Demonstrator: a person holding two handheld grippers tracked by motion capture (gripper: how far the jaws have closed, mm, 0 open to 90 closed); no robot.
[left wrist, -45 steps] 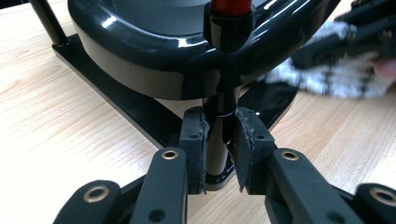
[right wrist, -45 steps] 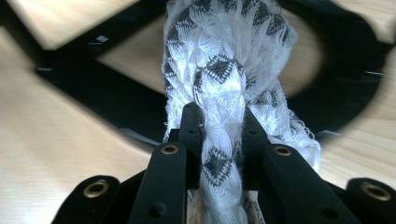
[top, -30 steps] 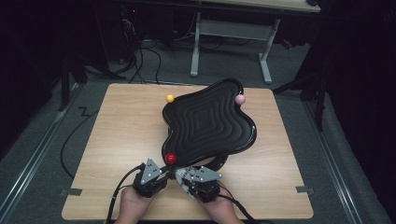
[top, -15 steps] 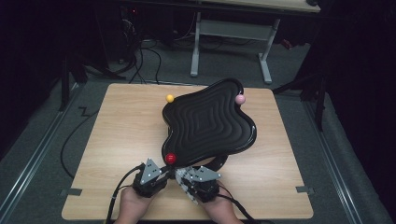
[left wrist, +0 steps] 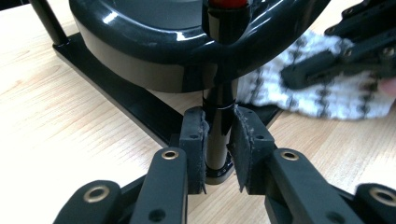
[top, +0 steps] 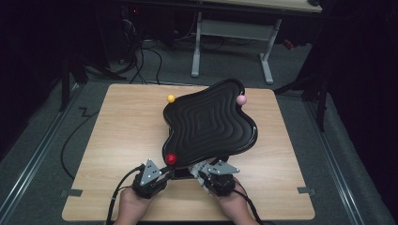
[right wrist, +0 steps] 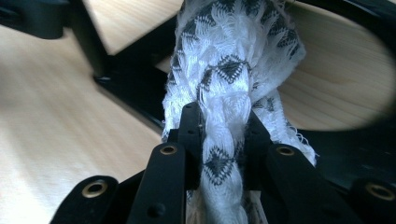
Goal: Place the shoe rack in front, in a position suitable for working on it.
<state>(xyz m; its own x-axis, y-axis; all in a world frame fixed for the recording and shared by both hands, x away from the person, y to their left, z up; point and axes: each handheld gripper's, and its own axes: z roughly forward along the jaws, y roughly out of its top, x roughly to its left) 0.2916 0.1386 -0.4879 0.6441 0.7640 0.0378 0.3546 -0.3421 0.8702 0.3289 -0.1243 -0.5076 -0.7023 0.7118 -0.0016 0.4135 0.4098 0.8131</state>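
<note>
The table (top: 117, 140) carries a black wavy tray (top: 209, 124) on a stand, tilted so the far side rides higher. The tray looks hard, glossy plastic: stiff, slick under a pad and awkward to grab by its rounded rim, so I judge the posts the better hold. It has 3 ball-topped posts: yellow (top: 171, 98), pink (top: 241, 99) and red (top: 171, 159) at my near edge.

My left gripper (left wrist: 218, 140) is clamped on the red-topped post (left wrist: 219, 116) just above the flat black base (left wrist: 135, 105), both pads pressed to the shaft. The post is round and smooth, so I expect it could twist in the pads; gripping low near the base should keep the stand steady.

My right gripper (right wrist: 223, 140) is closed on a white cloth (right wrist: 229, 70) with a dark diamond pattern, bunched between the pads. From the left gripper view the cloth (left wrist: 317, 93) lies on the table under the tray's near edge, beside the post. It is soft, light and loosely woven, and frayed threads could snag on the base corner. Pinching a thick fold, as I do, should hold better than a single layer.
</note>
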